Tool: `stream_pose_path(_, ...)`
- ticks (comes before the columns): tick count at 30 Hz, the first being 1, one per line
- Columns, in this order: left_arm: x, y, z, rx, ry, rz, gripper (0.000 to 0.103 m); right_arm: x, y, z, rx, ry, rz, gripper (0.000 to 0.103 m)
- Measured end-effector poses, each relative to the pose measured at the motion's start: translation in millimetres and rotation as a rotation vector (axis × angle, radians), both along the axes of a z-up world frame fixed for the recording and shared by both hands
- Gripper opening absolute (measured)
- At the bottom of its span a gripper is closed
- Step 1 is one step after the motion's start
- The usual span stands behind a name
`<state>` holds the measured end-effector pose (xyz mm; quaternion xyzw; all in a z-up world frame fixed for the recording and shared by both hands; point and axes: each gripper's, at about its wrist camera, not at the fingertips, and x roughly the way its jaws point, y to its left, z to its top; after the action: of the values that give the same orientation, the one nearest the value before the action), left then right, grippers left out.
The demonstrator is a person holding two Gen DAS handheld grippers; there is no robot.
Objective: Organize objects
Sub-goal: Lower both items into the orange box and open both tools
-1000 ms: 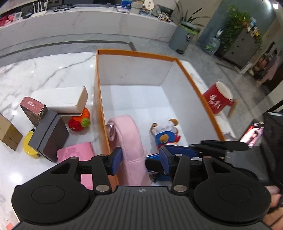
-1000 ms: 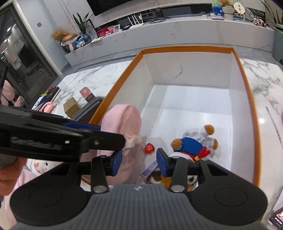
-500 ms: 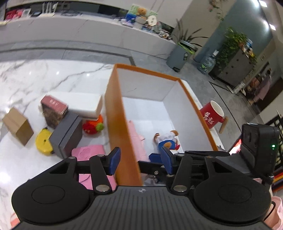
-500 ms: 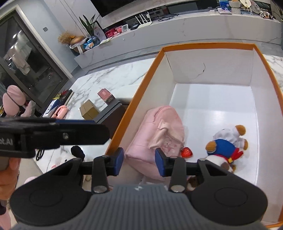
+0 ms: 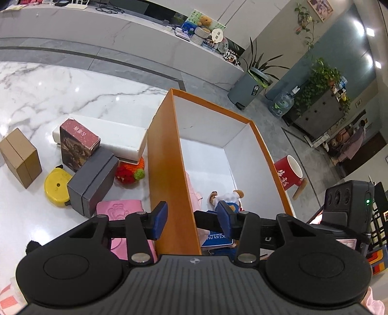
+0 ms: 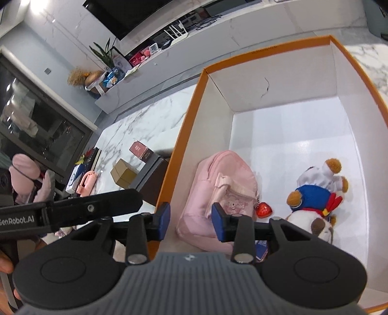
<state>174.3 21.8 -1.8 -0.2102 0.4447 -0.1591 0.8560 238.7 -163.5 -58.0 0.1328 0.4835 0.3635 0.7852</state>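
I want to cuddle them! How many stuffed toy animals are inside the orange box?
2. A bear plush in blue and white clothes lies by the orange box's right wall; a brown-and-white plush sits just nearer. More may be hidden behind the hand-held gripper.

At the upper right of the left view we see a grey bin (image 5: 247, 90) with a plant, a water jug (image 5: 281, 103) beside it, and a leafy cabinet (image 5: 320, 114) further right. A teddy bear (image 5: 205, 20) sits on the counter (image 5: 97, 26) along the top. At the upper left of the right view we find a dark TV (image 6: 135, 17) and a white router (image 6: 175, 32).
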Motion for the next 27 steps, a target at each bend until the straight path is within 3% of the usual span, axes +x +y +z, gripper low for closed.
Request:
stream_pose_path(4, -0.4, 2.6, -3.6, -0.012, 0.005, 0.001, 0.05, 2.7, 0.5, -6.3, -0.006, 0.02, -0.015, 0.025)
stream_pose_path(8, -0.6, 3.0, -7.0, -0.022, 0.01, -0.005, 0.049, 0.0, -8.1, -6.4, 0.013, 0.077, -0.012, 0.018)
stream_pose_path(13, 0.8, 1.8, -9.6, -0.036, 0.012, -0.006, 0.047, -11.2, -10.7, 8.3, -0.018, 0.083, 0.041, 0.018)
stream_pose_path(21, -3.8, 1.4, -9.7, -0.011, 0.0, 0.019, 0.047, -17.5, -7.0, -1.4, -0.057, 0.093, 0.051, 0.017)
stream_pose_path(27, -12.8, 4.9, -2.5, 0.0, -0.017, 0.019, 0.047, -28.3, -0.5, 6.7, -0.102, 0.012, 0.053, 0.028)
